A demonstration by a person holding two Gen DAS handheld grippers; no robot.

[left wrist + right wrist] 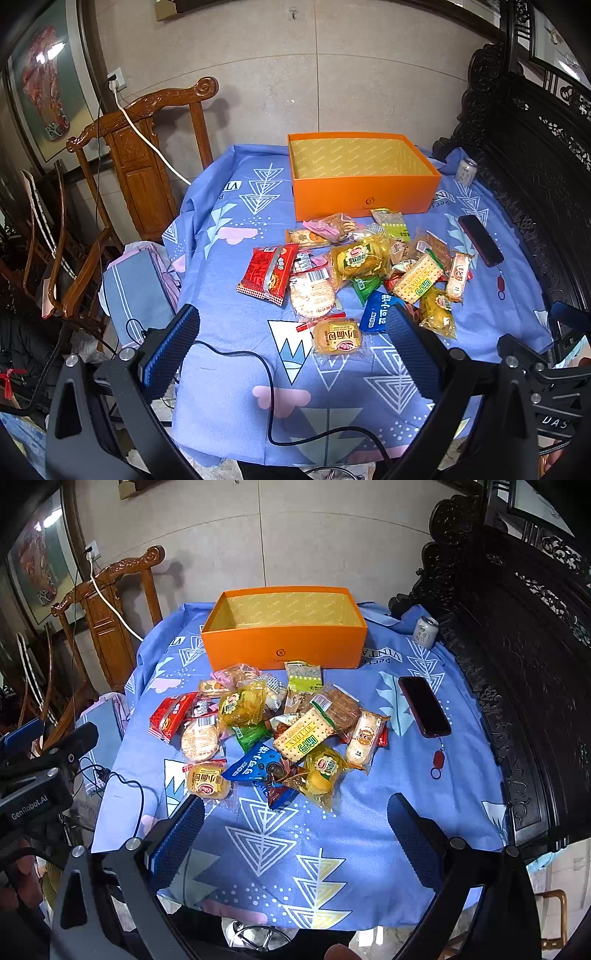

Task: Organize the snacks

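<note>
Left wrist view: the left gripper point(291, 345) hangs above the near part of the table, its blue-padded fingers point(171, 349) spread wide and holding nothing. A heap of wrapped snacks point(362, 266) lies on the blue patterned tablecloth point(229, 369), just in front of an open orange box point(364, 184), whose visible interior shows only lining. A small bread pack point(338, 336) lies nearest the gripper, between the fingers in this view. A red packet point(267, 273) sits at the heap's left edge. A dark phone point(480, 240) lies to the right of the heap; a drink can point(466, 171) stands beyond the box's right corner. A black cable point(269, 391) trails over the cloth.

Right wrist view: the right gripper point(295, 834) hovers over bare cloth nearer the camera than the heap, fingers point(415, 840) spread apart, empty. The snacks lie between it and the box. A carved wooden chair point(107, 602) stands at far left.
</note>
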